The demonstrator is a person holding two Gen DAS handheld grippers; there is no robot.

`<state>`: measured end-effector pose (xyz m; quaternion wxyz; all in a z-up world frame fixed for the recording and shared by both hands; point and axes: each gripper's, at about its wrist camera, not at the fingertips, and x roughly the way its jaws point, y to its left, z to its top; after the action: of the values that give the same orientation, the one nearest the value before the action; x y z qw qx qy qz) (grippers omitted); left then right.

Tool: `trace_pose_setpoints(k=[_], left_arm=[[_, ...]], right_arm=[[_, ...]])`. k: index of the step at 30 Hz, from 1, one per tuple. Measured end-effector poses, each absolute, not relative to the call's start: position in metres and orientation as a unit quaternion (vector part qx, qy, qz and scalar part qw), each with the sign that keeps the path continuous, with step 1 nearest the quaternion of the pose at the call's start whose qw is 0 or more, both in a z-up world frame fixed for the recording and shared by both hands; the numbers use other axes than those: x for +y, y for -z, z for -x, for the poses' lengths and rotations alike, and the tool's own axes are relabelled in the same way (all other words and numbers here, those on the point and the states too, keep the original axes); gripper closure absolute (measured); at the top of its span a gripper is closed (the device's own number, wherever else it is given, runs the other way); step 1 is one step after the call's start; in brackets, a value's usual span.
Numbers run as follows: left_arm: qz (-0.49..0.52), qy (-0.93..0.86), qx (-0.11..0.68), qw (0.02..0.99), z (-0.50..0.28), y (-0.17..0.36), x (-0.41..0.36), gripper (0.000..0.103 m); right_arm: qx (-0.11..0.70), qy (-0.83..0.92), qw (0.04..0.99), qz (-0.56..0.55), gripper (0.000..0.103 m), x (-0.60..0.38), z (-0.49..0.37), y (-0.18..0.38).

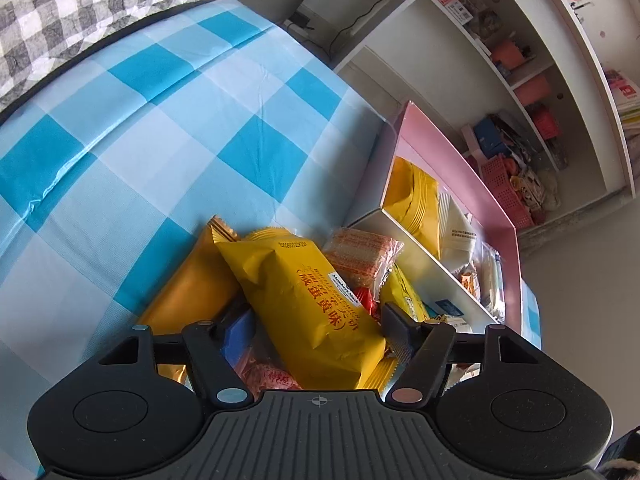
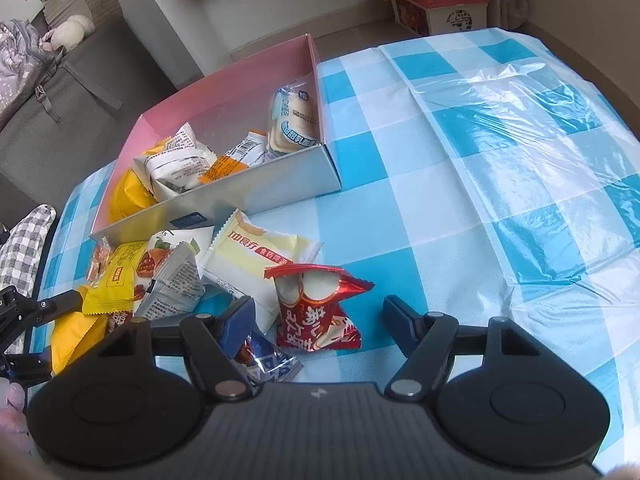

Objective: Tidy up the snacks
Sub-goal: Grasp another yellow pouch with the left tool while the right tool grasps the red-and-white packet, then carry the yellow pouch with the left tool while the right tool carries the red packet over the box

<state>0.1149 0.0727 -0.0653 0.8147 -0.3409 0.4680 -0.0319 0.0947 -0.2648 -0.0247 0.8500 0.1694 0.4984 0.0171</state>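
Left wrist: left tongs (image 1: 310, 320) grip yellow packet (image 1: 308, 304) (right tongs (image 2: 320, 320) half-open around red packet (image 2: 316, 308)).

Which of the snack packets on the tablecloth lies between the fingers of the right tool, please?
The red packet with round white snacks behind its clear window; it lies alone on the checked cloth, while the yellow and white packets are piled to its left.

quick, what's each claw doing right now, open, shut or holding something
left claw: around the yellow snack pack, grip cannot be told
right claw: open around the red snack bag, not gripping
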Motion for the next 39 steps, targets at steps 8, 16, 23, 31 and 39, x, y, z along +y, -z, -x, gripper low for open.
trace_pose_setpoints(k=[8,16,23,31,39], left_arm=[[0.367,0.013,0.465,0.806,-0.113,0.071,0.079,0.061],[0.36,0.009,0.461,0.811,-0.111,0.066,0.084,0.074],[0.343,0.011,0.457,0.821,-0.107,0.058,0.083,0.076],[0.334,0.019,0.445,0.831,-0.102,0.044,0.083,0.076],[0.337,0.025,0.425,0.84,-0.098,0.024,0.086,0.076]], right_arm=[[0.49,-0.016,0.858,-0.154,0.054,-0.264,-0.098,0.024],[0.49,-0.015,0.858,-0.153,0.075,-0.263,-0.098,0.022],[0.487,-0.016,0.86,-0.154,0.078,-0.264,-0.096,0.016],[0.477,-0.017,0.862,-0.171,0.078,-0.27,-0.094,0.006],[0.46,-0.024,0.868,-0.185,0.078,-0.273,-0.095,-0.012]])
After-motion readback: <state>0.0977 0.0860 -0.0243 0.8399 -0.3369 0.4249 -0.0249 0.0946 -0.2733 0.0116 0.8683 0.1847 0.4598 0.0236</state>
